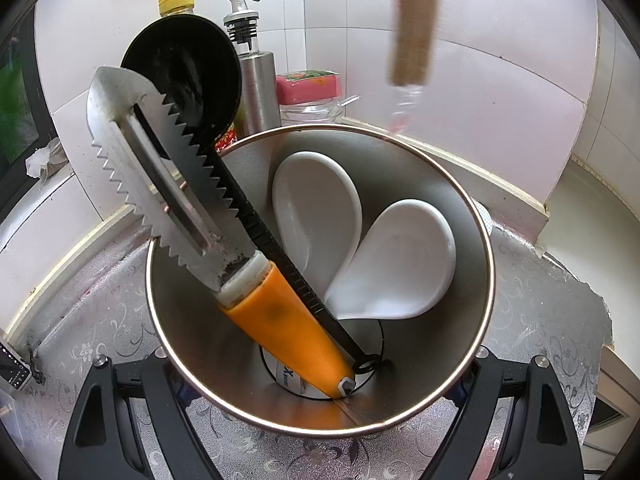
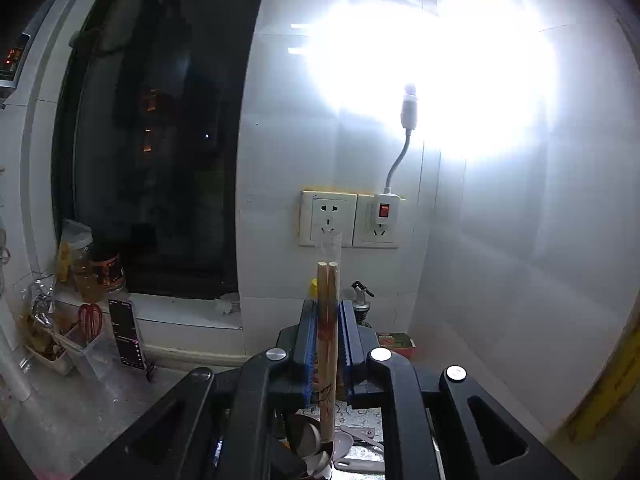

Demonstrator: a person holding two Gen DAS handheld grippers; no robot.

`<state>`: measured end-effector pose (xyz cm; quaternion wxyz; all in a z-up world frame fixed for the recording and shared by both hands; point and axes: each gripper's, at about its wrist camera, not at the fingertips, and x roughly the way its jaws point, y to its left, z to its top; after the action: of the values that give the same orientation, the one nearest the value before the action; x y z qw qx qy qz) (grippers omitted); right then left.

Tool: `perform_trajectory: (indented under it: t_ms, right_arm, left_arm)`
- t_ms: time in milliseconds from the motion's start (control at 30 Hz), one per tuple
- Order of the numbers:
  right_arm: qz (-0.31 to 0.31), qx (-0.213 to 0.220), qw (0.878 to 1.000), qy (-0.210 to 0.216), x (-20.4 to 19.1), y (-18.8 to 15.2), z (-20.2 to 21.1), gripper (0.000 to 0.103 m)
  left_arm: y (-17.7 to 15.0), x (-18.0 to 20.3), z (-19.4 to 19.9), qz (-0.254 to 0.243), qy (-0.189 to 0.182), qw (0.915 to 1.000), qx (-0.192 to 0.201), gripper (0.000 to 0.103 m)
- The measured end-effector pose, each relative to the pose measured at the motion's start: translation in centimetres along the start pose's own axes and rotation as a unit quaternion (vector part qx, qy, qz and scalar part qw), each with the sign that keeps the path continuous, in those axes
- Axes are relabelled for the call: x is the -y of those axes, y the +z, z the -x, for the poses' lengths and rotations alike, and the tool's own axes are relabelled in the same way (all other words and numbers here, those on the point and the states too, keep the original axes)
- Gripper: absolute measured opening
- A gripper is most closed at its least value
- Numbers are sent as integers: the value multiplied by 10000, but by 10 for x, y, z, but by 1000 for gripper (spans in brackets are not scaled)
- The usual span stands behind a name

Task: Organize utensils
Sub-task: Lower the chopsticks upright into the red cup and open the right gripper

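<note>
A steel utensil holder (image 1: 486,264) stands on the patterned counter, and my left gripper (image 1: 320,356) is shut on it, one finger on each side of its base. Inside it lean an orange-handled serrated peeler (image 1: 280,320), a black ladle (image 1: 188,68) and two white spoons (image 1: 316,204) (image 1: 404,264). My right gripper (image 2: 328,320) is shut on a pair of wooden chopsticks (image 2: 328,288) whose tips sit in a clear sleeve. In the left wrist view the chopsticks (image 1: 414,20) hang blurred above the holder's far right rim.
Behind the holder stand a yellow-capped oil bottle (image 1: 176,0), a steel oil dispenser (image 1: 256,84) and a jar with a pink lid (image 1: 308,88). Tiled walls meet in a corner with sockets (image 2: 328,218) and a plug-in lamp (image 2: 410,108). A phone (image 2: 128,334) leans under the dark window.
</note>
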<state>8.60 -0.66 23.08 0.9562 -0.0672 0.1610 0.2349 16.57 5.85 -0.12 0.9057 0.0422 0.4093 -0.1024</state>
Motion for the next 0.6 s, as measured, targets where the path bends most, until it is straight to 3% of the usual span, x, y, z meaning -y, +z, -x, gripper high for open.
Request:
perform_trajectory:
  t_ms: [400,600]
  right_arm:
    - [21,39,9996,285,-10,4,-6,11]
    - [23,-182,9988,465,-15,-7,-16,11]
  left_arm:
    - [0,0,1,2,-2,10000,1,89]
    - [0,0,1,5,-3,10000,0,89]
